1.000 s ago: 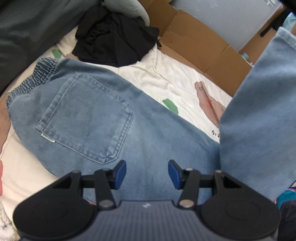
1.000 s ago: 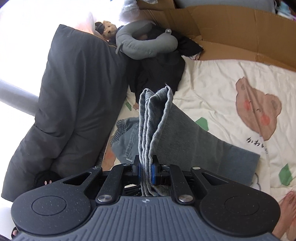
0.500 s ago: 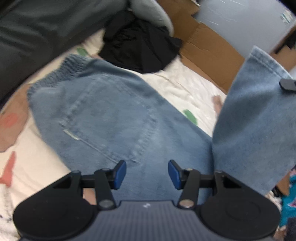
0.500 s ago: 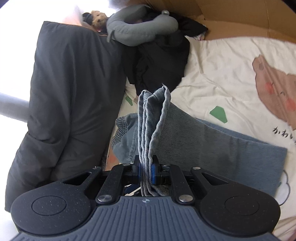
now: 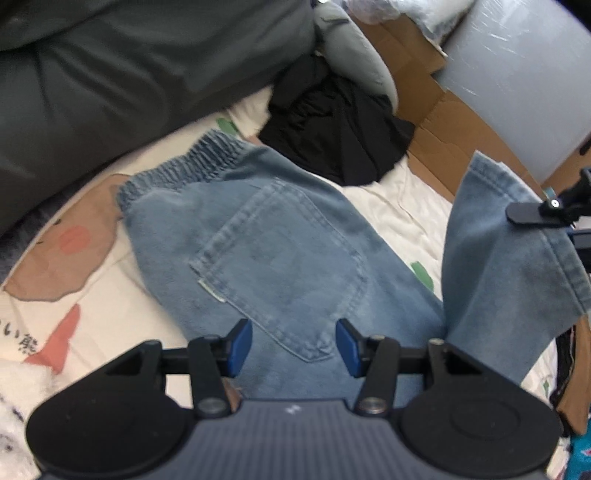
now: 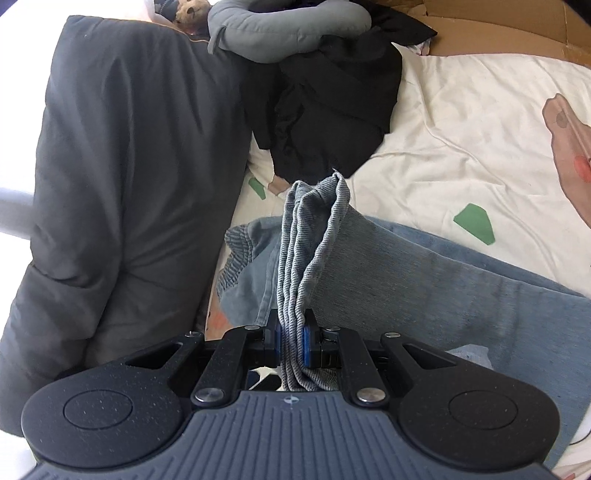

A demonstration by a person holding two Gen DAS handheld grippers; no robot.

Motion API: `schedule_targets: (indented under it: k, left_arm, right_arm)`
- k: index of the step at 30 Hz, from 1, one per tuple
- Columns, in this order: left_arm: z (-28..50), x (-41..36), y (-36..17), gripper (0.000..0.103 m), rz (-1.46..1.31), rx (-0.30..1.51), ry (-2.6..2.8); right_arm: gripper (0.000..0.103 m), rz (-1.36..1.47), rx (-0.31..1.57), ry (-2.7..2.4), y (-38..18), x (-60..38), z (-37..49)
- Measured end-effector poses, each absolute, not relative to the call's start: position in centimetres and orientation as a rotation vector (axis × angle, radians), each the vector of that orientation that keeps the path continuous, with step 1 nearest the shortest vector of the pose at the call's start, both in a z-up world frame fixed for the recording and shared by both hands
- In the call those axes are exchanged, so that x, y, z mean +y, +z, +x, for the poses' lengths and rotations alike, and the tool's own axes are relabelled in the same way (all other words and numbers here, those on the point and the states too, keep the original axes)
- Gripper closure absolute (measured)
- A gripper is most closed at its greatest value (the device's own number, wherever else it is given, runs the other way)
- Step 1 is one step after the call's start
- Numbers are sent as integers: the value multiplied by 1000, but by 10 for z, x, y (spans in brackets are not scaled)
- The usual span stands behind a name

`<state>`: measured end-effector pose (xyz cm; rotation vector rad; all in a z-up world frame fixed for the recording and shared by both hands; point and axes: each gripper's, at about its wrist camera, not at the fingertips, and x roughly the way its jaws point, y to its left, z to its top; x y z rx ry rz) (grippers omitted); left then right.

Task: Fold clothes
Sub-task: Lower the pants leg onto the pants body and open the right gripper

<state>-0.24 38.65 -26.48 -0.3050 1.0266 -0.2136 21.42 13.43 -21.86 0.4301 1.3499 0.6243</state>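
Observation:
Light blue jeans [image 5: 266,251] lie on the cream printed bed sheet [image 5: 92,295], back pocket up, elastic waistband [image 5: 177,173] toward the upper left. My left gripper [image 5: 293,345] hovers open just above the seat of the jeans, nothing between its blue pads. My right gripper [image 6: 291,338] is shut on the bunched leg hems [image 6: 306,240], which stand up from its jaws. In the left wrist view that lifted leg end [image 5: 495,258] hangs at the right, with part of the right gripper at the edge [image 5: 543,212].
A black garment [image 5: 332,122] lies crumpled beyond the waistband, with a grey neck pillow [image 6: 280,22] behind it. A dark grey duvet [image 6: 129,166] borders the left side. Flattened cardboard [image 5: 439,103] lines the far edge of the bed.
The right gripper has carried the leg hems down and toward the waistband. The left gripper has shifted across the jeans and rolled, so the pocket now sits mid-frame.

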Motion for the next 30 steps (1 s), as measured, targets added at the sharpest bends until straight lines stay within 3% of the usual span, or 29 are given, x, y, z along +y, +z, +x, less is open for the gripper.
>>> schedule_targets:
  k: [12,18,25,30]
  left_arm:
    - [-2,398,-265,50,-325,1008,-179]
    - [-3,401,-264,50,-328,1003,-164]
    - [2,408,-257,49,-351,980,-141]
    - [8,404,-254,42,-364,975,-149]
  right_arm:
    - [93,423,1334,637,-229,174,233]
    - [82,427,1360,691,-237,195,236]
    - [75,434,1310,756,-209,187,240]
    - [74,377,1277,724,-209,156,236]
